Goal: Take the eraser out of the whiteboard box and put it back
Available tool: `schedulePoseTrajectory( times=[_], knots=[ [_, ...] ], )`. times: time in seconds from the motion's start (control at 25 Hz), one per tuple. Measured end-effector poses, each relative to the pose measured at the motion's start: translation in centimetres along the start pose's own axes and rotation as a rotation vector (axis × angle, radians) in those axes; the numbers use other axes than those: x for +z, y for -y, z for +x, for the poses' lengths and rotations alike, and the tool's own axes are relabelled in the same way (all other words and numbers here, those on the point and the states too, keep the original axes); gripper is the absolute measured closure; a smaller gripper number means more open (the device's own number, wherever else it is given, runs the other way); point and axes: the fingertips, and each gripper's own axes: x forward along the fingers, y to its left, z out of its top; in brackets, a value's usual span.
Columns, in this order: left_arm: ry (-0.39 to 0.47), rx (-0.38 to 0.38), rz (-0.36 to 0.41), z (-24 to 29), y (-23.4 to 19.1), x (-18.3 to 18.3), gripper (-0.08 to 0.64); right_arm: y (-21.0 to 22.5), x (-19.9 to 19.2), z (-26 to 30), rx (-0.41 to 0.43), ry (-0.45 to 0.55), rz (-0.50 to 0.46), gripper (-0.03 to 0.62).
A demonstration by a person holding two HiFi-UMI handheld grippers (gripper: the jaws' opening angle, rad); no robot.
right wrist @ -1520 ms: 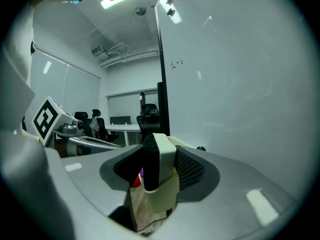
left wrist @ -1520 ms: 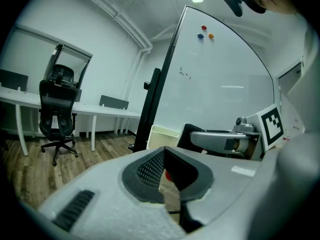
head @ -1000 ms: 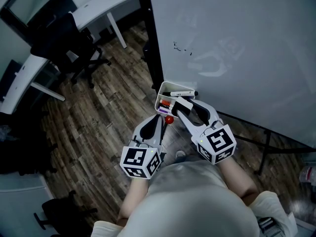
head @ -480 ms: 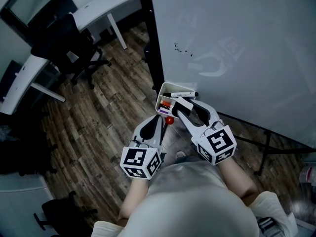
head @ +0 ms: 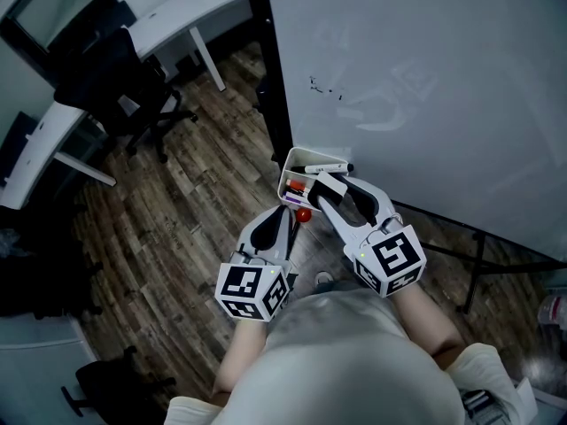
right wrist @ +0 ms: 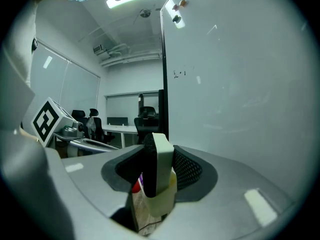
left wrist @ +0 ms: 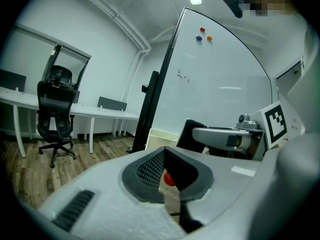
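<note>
The white eraser (head: 328, 185) with its black felt side is clamped between the jaws of my right gripper (head: 324, 189), just over the open whiteboard box (head: 293, 158) at the board's lower left corner. In the right gripper view the eraser (right wrist: 160, 169) stands upright between the pads, with the box (right wrist: 152, 211) right below it. A black marker (head: 324, 166) and a red-capped one (head: 296, 185) lie in the box. My left gripper (head: 290, 217) hangs beside the box, jaws together and empty, next to a small red knob (head: 304, 215).
The whiteboard (head: 425, 78) fills the right side on a black stand (head: 270, 78). Its base bar (head: 483, 268) crosses the wooden floor at the right. A black office chair (head: 124, 78) and white desks (head: 177, 7) stand at the upper left.
</note>
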Motion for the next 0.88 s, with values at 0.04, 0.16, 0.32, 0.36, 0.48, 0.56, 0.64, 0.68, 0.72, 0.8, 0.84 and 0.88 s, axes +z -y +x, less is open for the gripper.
schedulePoseTrajectory(
  times=[0.04,0.16,0.32,0.36,0.48,0.56,0.64,0.68,0.72,0.8,0.84,0.88],
  knots=[
    [-0.001,-0.001,0.001,0.0,0.0,0.0,0.555,0.0,0.1,-0.1,-0.002,0.003,-0.001,0.416],
    [-0.001,-0.003,0.0,-0.2,0.1,-0.1,0.555,-0.1,0.5,-0.3,-0.009,0.012,-0.006,0.416],
    [0.003,-0.004,0.001,-0.5,0.3,-0.1,0.555,-0.2,1.0,-0.6,-0.019,0.024,-0.014,0.417],
    [0.004,-0.005,0.002,-0.6,0.3,-0.1,0.555,-0.3,1.1,-0.7,-0.023,0.027,-0.016,0.417],
    [0.009,-0.005,0.0,-0.8,0.3,0.0,0.555,-0.4,1.3,-1.0,-0.03,0.037,-0.018,0.417],
    [0.012,-0.005,0.0,-0.9,0.3,0.0,0.555,-0.4,1.6,-1.2,-0.035,0.046,-0.019,0.417],
    [0.013,-0.006,-0.001,-1.0,0.4,0.0,0.555,-0.4,1.8,-1.4,-0.039,0.053,-0.02,0.417],
    [0.013,-0.007,-0.001,-1.0,0.4,-0.1,0.555,-0.5,1.9,-1.5,-0.041,0.055,-0.02,0.417],
    [0.012,-0.008,-0.002,-1.1,0.5,-0.1,0.555,-0.5,2.0,-1.5,-0.042,0.057,-0.021,0.417],
    [0.012,-0.011,-0.002,-1.1,0.6,-0.2,0.555,-0.6,2.1,-1.7,-0.045,0.061,-0.023,0.417],
    [0.012,-0.013,-0.002,-1.2,0.6,-0.2,0.555,-0.6,2.3,-1.8,-0.046,0.064,-0.024,0.417],
    [0.013,-0.015,-0.002,-1.2,0.7,-0.1,0.555,-0.7,2.4,-1.9,-0.047,0.068,-0.025,0.417]
  ],
)
